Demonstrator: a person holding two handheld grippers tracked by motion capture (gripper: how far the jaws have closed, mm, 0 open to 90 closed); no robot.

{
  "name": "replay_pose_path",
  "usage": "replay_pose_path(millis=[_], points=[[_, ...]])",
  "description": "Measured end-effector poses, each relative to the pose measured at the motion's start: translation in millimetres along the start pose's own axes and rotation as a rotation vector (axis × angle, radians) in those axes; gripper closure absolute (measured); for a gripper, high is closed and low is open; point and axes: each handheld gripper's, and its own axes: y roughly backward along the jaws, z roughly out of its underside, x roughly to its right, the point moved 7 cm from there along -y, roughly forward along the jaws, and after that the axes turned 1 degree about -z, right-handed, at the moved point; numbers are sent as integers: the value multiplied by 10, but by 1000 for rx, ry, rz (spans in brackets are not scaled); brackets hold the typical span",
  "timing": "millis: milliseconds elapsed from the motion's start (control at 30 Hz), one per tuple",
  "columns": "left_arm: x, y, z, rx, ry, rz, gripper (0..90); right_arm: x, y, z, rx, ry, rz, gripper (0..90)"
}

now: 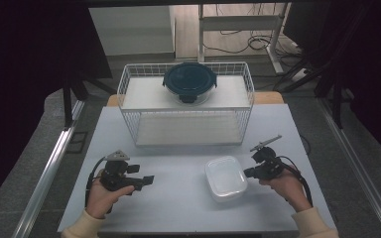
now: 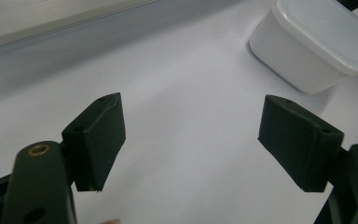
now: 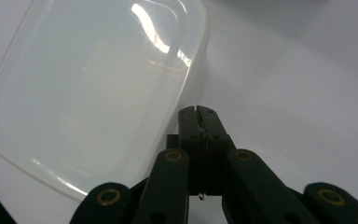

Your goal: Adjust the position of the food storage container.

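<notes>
The white plastic box (image 1: 225, 178) is sitting on the table (image 1: 178, 198), at about five o'clock from the table's middle in the high view. It is a rounded rectangle with soft corners, and its long axis is running from the near edge toward the far edge, leaning a little to the left at the far end. Its lid is looking smooth, slightly see-through and shiny; in the right gripper view a bright light is reflecting on it. The lid is facing up and the box is standing flat.

The right gripper (image 1: 248, 173) is lying just beside the box, at three o'clock from it, and pointing toward its side. Its jaws are pressed together with nothing between them, and I cannot tell if the tips are touching the wall of the box.

The left gripper (image 1: 148, 181) is staying well apart from the box, at nine o'clock from it. Its jaws are standing wide apart and holding nothing; the matte black pads (image 2: 98, 140) are looking flat and blocky.

At twelve o'clock a white wire basket (image 1: 129, 89) is standing, and a round container with a dark blue lid (image 1: 189, 79) is resting on its upper shelf.
</notes>
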Motion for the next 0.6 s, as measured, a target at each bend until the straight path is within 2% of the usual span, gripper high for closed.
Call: replay_pose_path(millis=[600], points=[[16, 15, -21, 9, 9, 11, 224, -397, -71, 107, 46, 47, -99, 889]])
